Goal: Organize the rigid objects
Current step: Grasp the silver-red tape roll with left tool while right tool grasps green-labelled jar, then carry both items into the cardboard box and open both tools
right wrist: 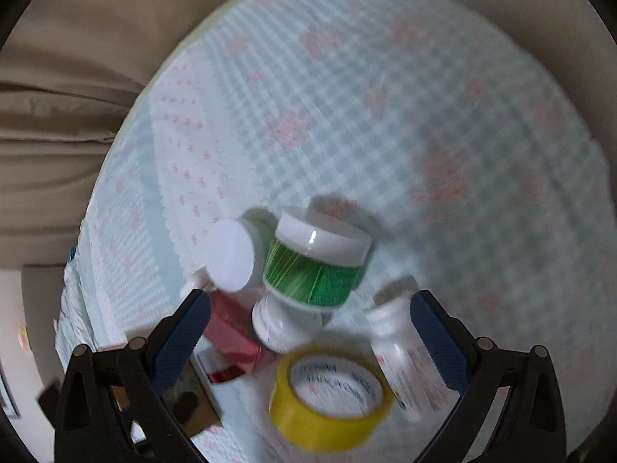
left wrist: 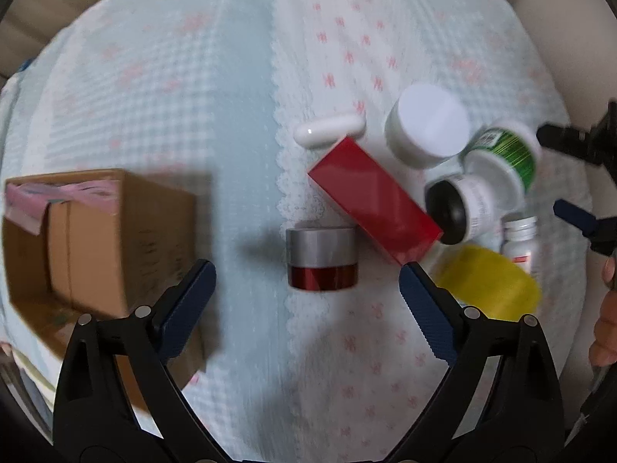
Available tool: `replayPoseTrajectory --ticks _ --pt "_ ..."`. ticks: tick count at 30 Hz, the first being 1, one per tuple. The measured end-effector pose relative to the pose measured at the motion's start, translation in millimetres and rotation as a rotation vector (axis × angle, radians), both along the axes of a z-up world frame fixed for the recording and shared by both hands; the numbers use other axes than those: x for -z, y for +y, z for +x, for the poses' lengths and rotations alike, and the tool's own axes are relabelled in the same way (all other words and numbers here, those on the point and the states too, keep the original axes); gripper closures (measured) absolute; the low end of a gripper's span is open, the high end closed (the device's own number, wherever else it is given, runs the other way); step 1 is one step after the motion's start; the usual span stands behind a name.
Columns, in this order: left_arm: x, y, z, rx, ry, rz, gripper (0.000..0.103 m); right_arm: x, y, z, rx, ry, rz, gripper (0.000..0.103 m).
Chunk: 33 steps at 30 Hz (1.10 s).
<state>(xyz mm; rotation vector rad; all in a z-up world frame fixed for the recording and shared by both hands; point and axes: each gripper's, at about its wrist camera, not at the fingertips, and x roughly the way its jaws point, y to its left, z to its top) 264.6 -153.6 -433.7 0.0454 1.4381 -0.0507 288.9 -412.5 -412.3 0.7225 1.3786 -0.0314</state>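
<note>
My left gripper (left wrist: 306,283) is open and empty, its fingers either side of a silver and red jar (left wrist: 322,257) that lies on its side. Behind it lie a red box (left wrist: 372,198), a white capsule case (left wrist: 329,130), a white jar (left wrist: 428,125), a green-labelled jar (left wrist: 505,152), a black-lidded jar (left wrist: 461,208), a small white bottle (left wrist: 520,241) and a yellow tape roll (left wrist: 488,283). My right gripper (right wrist: 310,316) is open and empty above the cluster, over the green-labelled jar (right wrist: 320,266), the tape roll (right wrist: 331,397) and the white bottle (right wrist: 401,351).
A cardboard box (left wrist: 96,239) with pink paper at its top sits at the left on the blue checked cloth (left wrist: 173,96). The right gripper's fingers (left wrist: 574,216) show at the right edge of the left wrist view. Beige upholstery (right wrist: 69,115) borders the cloth.
</note>
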Motion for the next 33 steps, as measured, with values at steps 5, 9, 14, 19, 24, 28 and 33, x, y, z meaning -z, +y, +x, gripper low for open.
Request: replayPoseTrajectory --ticks 5,9,14,19,24,28,33 --pt "35 0 9 0.012 0.067 -0.011 0.016 33 0 12 0.050 0.043 0.045 0.006" --pt "52 -1 13 0.024 0.100 -0.022 0.023 55 0 19 0.089 0.090 0.094 0.015" --pt "67 -5 18 0.029 0.134 -0.078 0.052 67 5 25 0.088 0.124 0.078 0.027" --pt "71 -5 17 0.028 0.133 -0.093 0.052 67 9 29 0.093 0.118 0.079 0.034" --pt "68 -6 17 0.036 0.117 -0.095 0.052 64 10 28 0.088 0.112 0.074 0.034" --pt "50 -2 14 0.035 0.096 -0.106 0.052 50 10 26 0.055 0.086 0.037 0.035" --pt "9 4 8 0.027 0.042 -0.142 0.052 18 7 17 0.046 0.036 0.016 0.035"
